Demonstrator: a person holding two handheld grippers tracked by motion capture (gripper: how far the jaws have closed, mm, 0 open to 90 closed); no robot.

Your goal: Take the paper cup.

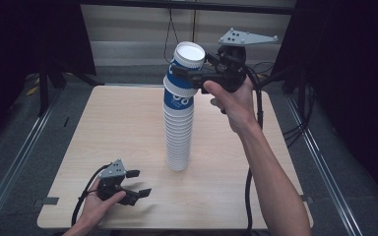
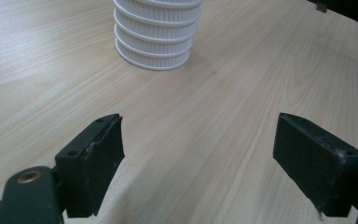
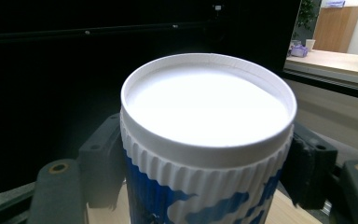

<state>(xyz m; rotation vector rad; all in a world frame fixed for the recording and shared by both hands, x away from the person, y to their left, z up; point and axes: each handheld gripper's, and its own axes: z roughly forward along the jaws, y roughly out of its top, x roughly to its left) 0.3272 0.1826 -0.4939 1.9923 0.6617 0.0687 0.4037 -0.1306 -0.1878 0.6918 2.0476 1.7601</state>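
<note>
One tall stack of cups (image 1: 179,130) standing upside down near the middle of the tabletop (image 1: 118,128), too many ribbed rims to count exactly. Two blue-and-white cups at the top, the uppermost cup (image 1: 186,60) tilted and raised a little off the one below. Right claw (image 1: 189,73) up at the far end of the stack, clamped on that top cup, a jaw pressed to each side. Left claw (image 1: 139,183) low at the near left, just above the tabletop, jaws spread wide with nothing between.
</note>
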